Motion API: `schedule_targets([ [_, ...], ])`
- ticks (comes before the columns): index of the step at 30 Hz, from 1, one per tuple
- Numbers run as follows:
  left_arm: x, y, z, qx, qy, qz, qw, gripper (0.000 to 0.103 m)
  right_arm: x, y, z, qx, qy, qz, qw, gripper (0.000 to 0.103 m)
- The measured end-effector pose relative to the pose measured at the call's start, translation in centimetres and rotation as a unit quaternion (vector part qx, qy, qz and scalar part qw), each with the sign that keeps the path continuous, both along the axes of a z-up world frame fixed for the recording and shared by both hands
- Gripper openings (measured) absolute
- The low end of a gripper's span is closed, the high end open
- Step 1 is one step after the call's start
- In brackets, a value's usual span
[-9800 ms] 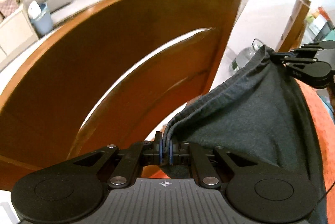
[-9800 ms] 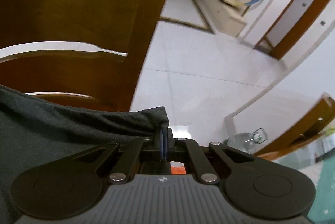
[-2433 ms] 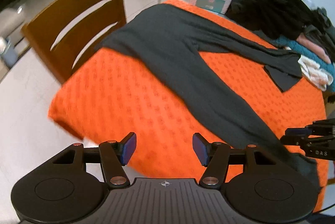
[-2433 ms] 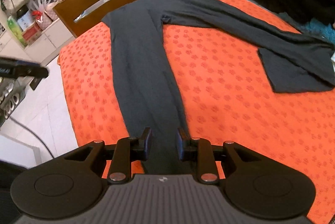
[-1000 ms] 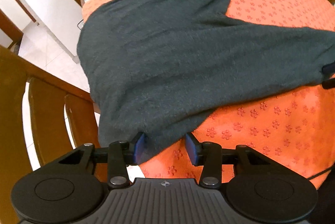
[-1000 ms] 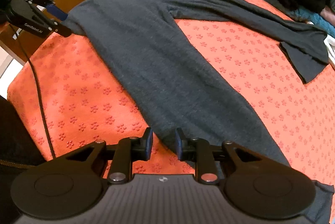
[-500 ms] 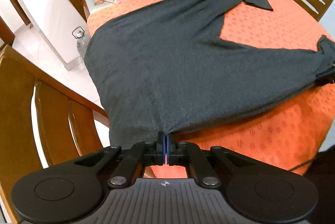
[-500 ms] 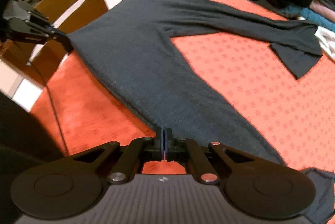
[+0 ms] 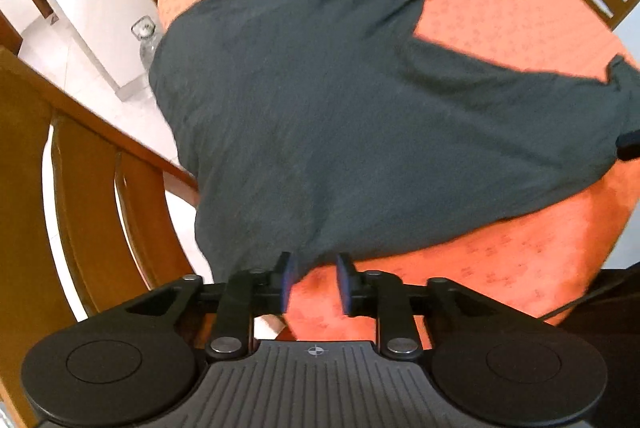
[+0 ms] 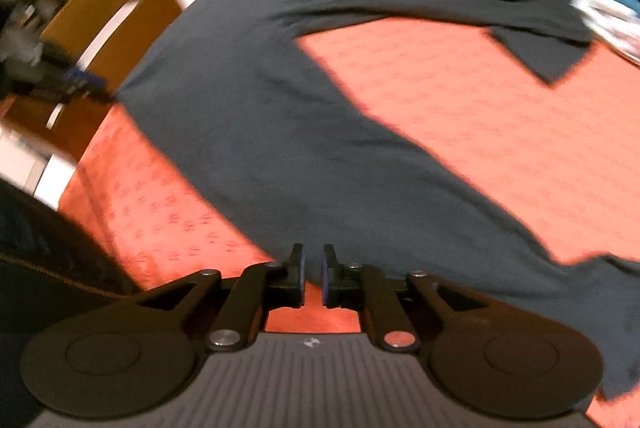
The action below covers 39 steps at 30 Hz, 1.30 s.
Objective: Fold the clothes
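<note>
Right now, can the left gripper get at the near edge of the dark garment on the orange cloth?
Probably yes. The left gripper sits right at the dark garment edge, jaws opening with nothing pinched between them, and only bare orange cloth lies beside it.

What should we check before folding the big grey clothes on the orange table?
1. Grey garment spread on the orange tablecloth: ok, mostly flat.
2. Left gripper let go: ok, jaws opening, nothing pinched.
3. Right gripper let go: ok, jaws opening, narrow gap empty.
4. Garment fully on the table: not ok, one side droops over the edge near the wooden chair.
5. Far end lying smooth: cannot tell, blurred.
</note>
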<state>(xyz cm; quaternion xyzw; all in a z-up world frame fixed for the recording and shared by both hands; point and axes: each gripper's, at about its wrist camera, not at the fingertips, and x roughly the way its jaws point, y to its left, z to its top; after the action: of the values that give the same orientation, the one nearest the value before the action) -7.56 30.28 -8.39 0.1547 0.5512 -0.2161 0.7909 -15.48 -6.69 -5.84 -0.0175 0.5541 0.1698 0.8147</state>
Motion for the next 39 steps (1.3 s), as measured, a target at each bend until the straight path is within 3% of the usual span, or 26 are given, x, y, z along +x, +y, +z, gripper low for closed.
schedule_targets([
  [6,-0.7,-4.1,1.6,-0.033,-0.012,0.012,0.9993,0.045,-1.5,-10.1,1.9,-0.045,-0.018,-0.088,0.995,0.017],
  [12,-2.3,-10.9,0.2,-0.041,0.017,0.036,0.9984,0.045,-3.6,-21.2,1.3,-0.093,-0.005,-0.129,0.987,0.021],
  [19,-3.0,-17.5,-1.6,-0.061,0.047,0.102,0.9918,0.045,-4.7,-29.6,-0.9,-0.076,0.018,-0.140,0.987,0.031],
  [23,-3.0,-18.3,-2.5,-0.061,0.053,0.153,0.9849,0.045,-4.1,-31.3,-2.8,-0.040,0.036,-0.138,0.989,0.032],
  [24,-3.0,-18.2,-2.6,-0.062,0.054,0.169,0.9822,0.045,-3.9,-31.6,-3.2,-0.027,0.041,-0.137,0.989,0.028],
  [27,-3.1,-17.3,-3.2,-0.070,0.058,0.221,0.9710,0.044,-3.1,-32.4,-4.2,0.008,0.054,-0.133,0.990,0.002],
  [30,-3.1,-16.4,-3.3,-0.091,0.060,0.264,0.9583,0.044,-1.9,-32.6,-3.0,-0.026,0.037,-0.098,0.994,0.002],
  [33,-3.0,-16.3,-3.2,-0.095,0.062,0.287,0.9513,0.044,0.2,-32.6,-0.8,-0.090,0.000,-0.050,0.995,0.002],
  [39,-3.0,-16.2,-3.2,-0.102,0.066,0.310,0.9430,0.044,6.0,-32.3,3.3,-0.180,-0.070,0.028,0.981,0.001],
])
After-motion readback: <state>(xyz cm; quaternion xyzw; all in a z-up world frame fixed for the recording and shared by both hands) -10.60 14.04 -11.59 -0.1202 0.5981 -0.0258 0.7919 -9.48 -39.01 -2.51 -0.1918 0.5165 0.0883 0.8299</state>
